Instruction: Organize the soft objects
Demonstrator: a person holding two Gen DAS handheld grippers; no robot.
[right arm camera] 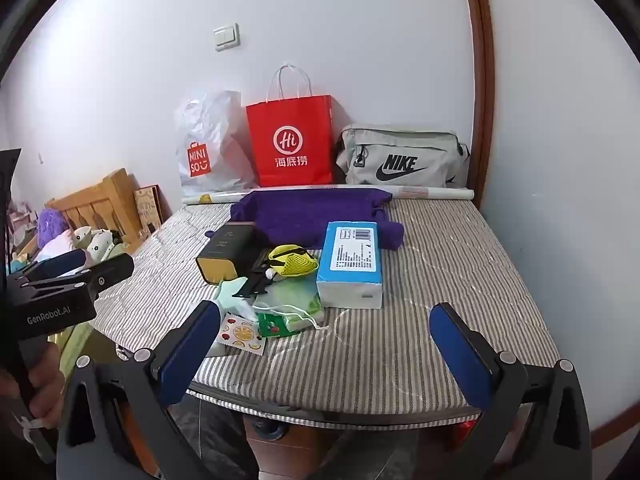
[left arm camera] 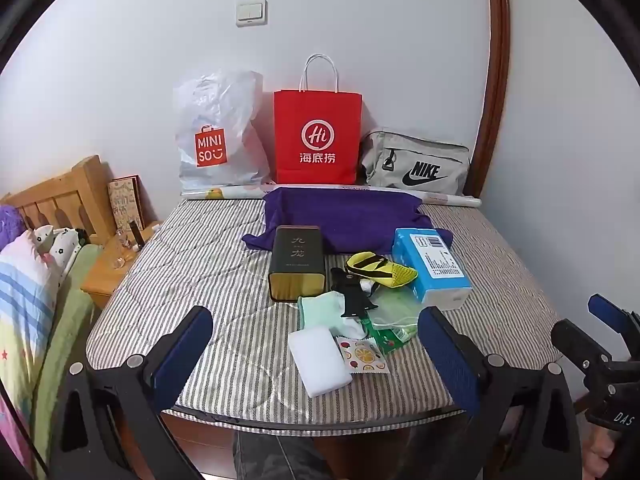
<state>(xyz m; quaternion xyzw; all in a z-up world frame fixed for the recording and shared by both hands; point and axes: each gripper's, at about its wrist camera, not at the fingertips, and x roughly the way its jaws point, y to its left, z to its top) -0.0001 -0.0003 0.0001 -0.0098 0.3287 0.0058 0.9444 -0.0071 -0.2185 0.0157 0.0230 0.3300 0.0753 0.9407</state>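
A pile lies mid-mattress: a purple towel (left arm camera: 344, 216), a dark tin box (left arm camera: 296, 262), a yellow mesh pouch (left arm camera: 384, 270), a blue tissue pack (left arm camera: 434, 266), a mint cloth (left arm camera: 320, 310), a white sponge (left arm camera: 320, 358), a fruit-print sachet (left arm camera: 362, 354) and a green packet (left arm camera: 390, 336). My left gripper (left arm camera: 316, 356) hangs open over the near edge, nothing between its fingers. The right gripper (right arm camera: 334, 354) is open too, short of the tissue pack (right arm camera: 352, 264) and the towel (right arm camera: 316, 216). Each gripper shows at the other view's edge.
Against the far wall stand a white Miniso bag (left arm camera: 216, 136), a red paper bag (left arm camera: 318, 138) and a grey Nike bag (left arm camera: 418, 164), with a paper roll (left arm camera: 448, 199) before them. A wooden nightstand (left arm camera: 116, 268) and a bed with plush toys (left arm camera: 52, 244) are left. Striped mattress (left arm camera: 200, 264).
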